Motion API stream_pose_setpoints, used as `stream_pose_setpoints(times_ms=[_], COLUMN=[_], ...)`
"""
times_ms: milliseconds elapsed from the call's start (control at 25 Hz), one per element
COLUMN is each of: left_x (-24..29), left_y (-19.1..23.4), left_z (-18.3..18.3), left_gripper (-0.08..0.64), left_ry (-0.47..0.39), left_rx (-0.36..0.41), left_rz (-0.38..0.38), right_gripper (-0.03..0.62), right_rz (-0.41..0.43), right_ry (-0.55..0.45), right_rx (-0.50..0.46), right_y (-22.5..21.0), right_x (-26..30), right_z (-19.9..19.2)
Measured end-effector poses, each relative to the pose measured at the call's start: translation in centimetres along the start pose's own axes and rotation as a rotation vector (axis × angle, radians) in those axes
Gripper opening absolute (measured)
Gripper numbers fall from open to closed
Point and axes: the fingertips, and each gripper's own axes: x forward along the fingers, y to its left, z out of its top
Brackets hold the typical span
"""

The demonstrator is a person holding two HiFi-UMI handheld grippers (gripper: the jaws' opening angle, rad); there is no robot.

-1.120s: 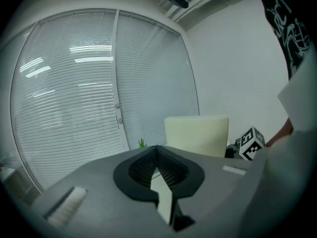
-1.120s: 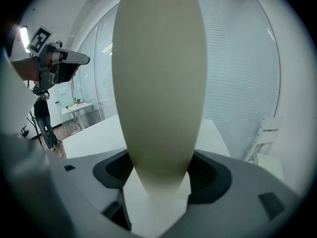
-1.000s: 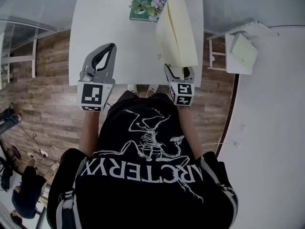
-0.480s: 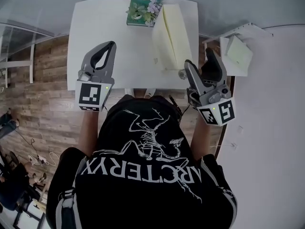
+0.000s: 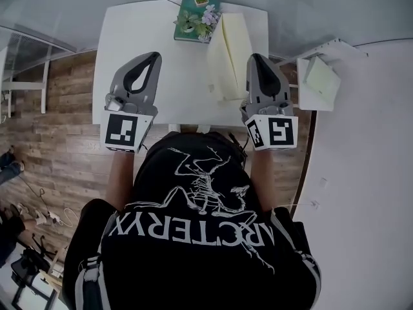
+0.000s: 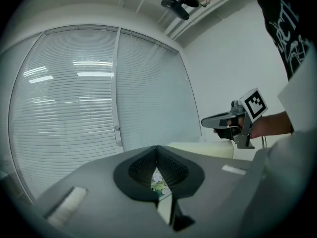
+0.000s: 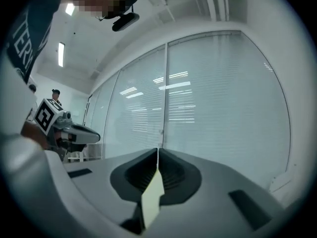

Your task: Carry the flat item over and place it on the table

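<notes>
A smooth, pale yellow rectangular pad (image 5: 231, 53) lies along the right edge of a matte white table (image 5: 142, 37). The left gripper (image 5: 155, 55) and right gripper (image 5: 255, 56), tapered grey plastic, hover over its near edge; both have jaws pressed together, empty.

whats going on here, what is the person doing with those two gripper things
A person stands at the white table with a gripper in each hand. The pale yellow flat item already lies on the table, beside some small plants. The right gripper hangs by the item's right edge, fingers shut and empty. The left gripper is shut and empty too.
</notes>
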Motion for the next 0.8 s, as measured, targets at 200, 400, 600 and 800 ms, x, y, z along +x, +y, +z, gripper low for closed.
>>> stream_pose_setpoints(times_ms=[200, 400, 600, 800], left_x=[0.0, 0.0, 0.0, -0.1], left_y=[-0.3, -0.2, -0.3, -0.3], left_z=[0.6, 1.4, 1.7, 1.4], left_gripper=[0.011, 0.011, 0.011, 0.011], left_ry=[-0.004, -0.042, -0.060, -0.019], left_rx=[0.004, 0.042, 0.058, 0.022], left_rz=[-0.002, -0.006, -0.011, 0.004], right_gripper=[0.017, 0.015, 0.012, 0.012], right_rz=[-0.008, -0.014, -0.013, -0.004], right_ry=[0.021, 0.030, 0.036, 0.044], right_rx=[0.002, 0.004, -0.003, -0.012], right_y=[-0.1, -0.2, -0.3, 0.0], right_x=[-0.3, -0.6, -1.0, -1.0], right_z=[-0.4, -0.6, -0.3, -0.2])
